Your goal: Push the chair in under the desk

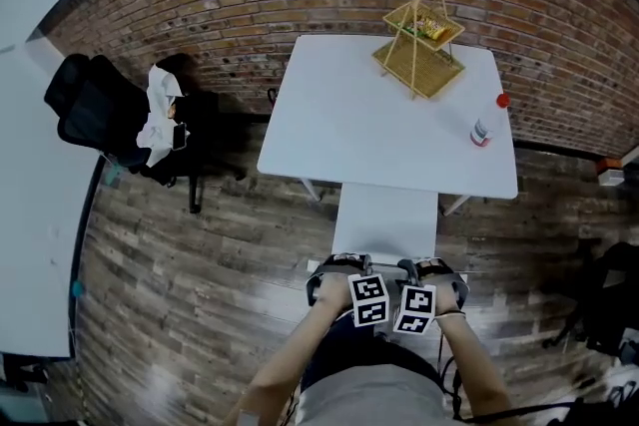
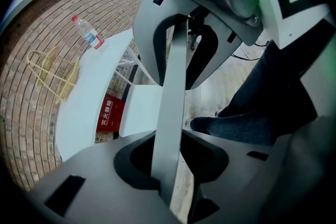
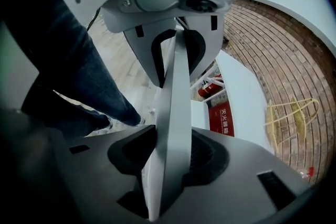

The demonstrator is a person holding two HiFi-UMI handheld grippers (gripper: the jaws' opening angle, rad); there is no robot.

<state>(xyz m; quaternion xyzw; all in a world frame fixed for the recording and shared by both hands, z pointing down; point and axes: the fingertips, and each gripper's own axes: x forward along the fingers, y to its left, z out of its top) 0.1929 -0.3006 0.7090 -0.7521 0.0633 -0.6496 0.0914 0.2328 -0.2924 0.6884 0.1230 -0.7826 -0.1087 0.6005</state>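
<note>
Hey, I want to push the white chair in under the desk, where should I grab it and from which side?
Grip the chair by the top edge of its backrest, coming down from above on the side away from the desk. It is a thin upright panel that jaws can straddle, as the left gripper and right gripper do now, which should push it straight.

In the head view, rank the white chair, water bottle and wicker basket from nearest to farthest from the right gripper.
1. white chair: straight ahead of the right gripper, backrest between its jaws.
2. water bottle: on the desk, right edge.
3. wicker basket: far side of the desk.
</note>
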